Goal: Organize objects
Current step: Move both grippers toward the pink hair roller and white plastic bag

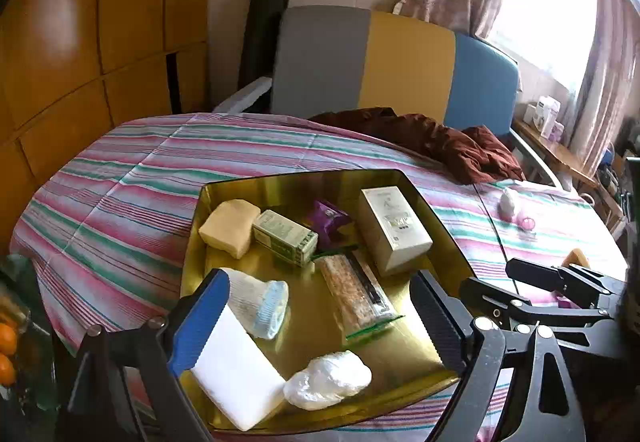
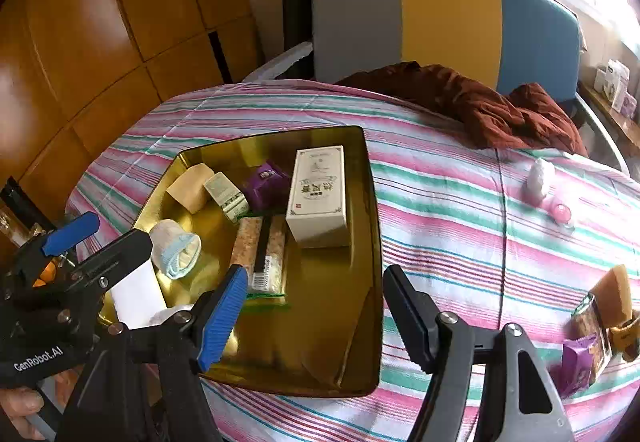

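A gold tray (image 1: 432, 358) (image 2: 344, 322) lies on the striped bed. It holds a yellow sponge (image 1: 230, 226), a green box (image 1: 284, 238), a purple packet (image 1: 330, 220), a white box (image 1: 394, 230) (image 2: 320, 198), a snack bar packet (image 1: 356, 292), a rolled sock (image 1: 260, 306), a white block (image 1: 236, 370) and a plastic wad (image 1: 328, 380). My left gripper (image 1: 320, 322) (image 2: 116, 238) hangs open over the tray's near left, its blue pad beside the white block. My right gripper (image 2: 316, 318) (image 1: 486, 276) is open over the tray's bare near right, gripping nothing.
To the right of the tray, loose on the bed, lie a white wad (image 2: 540, 174), a pink object (image 2: 560, 212), a tan sponge (image 2: 614, 290), a snack packet (image 2: 592, 326) and a purple packet (image 2: 578, 362). Brown cloth (image 2: 500, 110) sits by the headboard. Oranges (image 1: 6, 342) show at far left.
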{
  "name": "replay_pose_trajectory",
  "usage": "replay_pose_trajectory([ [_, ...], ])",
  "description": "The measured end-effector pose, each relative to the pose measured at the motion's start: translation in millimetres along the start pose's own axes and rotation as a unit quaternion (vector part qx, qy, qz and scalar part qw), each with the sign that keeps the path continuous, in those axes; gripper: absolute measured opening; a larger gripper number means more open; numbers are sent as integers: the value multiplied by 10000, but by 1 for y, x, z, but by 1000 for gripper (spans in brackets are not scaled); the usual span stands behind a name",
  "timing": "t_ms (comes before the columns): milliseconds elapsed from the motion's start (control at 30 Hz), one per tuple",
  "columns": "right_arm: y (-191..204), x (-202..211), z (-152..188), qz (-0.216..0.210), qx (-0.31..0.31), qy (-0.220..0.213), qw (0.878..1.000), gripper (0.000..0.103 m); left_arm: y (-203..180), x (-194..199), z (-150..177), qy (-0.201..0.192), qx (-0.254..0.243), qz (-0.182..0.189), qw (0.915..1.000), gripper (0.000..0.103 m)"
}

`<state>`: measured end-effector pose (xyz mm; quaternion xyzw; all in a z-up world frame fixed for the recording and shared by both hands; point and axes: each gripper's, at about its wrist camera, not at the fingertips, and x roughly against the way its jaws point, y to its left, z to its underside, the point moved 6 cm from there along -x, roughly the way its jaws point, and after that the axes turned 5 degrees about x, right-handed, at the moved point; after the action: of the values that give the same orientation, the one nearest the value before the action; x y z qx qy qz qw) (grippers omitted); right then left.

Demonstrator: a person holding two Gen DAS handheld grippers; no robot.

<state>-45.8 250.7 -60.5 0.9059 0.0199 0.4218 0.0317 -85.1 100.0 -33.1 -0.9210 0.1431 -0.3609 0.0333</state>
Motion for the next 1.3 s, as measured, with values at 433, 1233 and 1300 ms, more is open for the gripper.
replay_pose_trajectory([
  [433, -24, 3, 10, 91, -282, 40, 9996, 77, -17, -5, 8, 145, -223, 130, 9996, 93],
  [1233, -155, 23, 47, 865, -1299, 448, 9867, 77, -79, -23, 6, 405, -876, 599, 9935, 93],
  [1300, -172, 27, 45, 925, -1360, 439, 9854, 77, -86, -25, 5, 417, -943, 641, 9926, 93],
])
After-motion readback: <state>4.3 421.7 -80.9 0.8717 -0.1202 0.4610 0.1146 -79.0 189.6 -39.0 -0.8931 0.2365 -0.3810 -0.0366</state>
